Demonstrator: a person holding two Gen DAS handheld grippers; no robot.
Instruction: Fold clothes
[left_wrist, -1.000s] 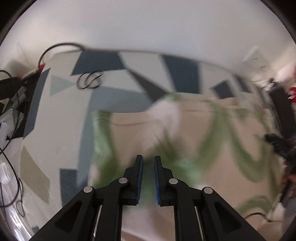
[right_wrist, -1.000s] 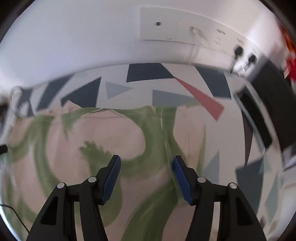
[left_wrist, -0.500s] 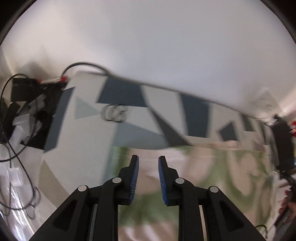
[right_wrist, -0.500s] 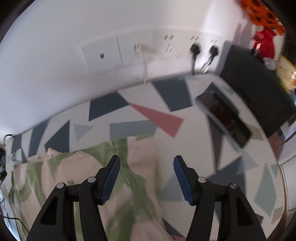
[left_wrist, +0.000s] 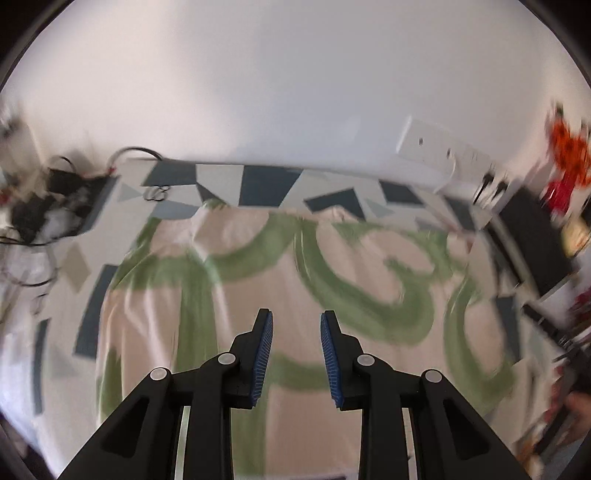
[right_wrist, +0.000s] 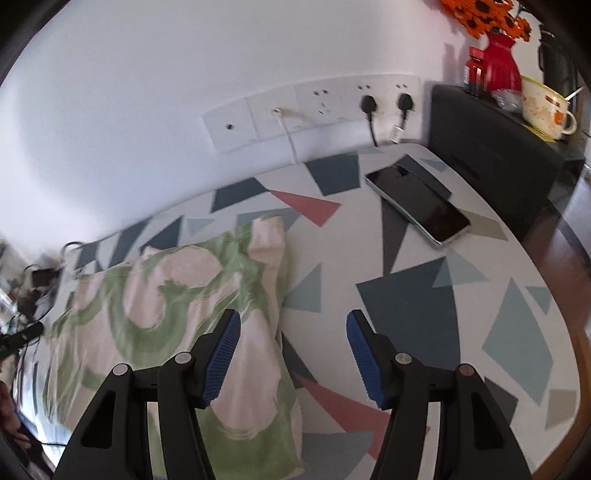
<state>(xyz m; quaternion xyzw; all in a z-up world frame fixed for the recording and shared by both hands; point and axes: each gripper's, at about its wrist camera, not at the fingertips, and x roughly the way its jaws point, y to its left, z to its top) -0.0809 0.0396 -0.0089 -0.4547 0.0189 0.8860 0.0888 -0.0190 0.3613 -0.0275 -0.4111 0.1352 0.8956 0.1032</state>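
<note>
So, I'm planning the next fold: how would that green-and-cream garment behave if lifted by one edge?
The garment probably hangs limp: it lies flat with soft wrinkles. Likely light, since it looks thin against the patterned table. A single-edge lift would probably undo its fold.

Soft, even daylight fills both fisheye views, edges bowed and dark-cornered; the left view smears with motion blur.

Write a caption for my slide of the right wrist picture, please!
Open right gripper above a patterned table, green-and-cream cloth on one side, phone near the wall.
</note>
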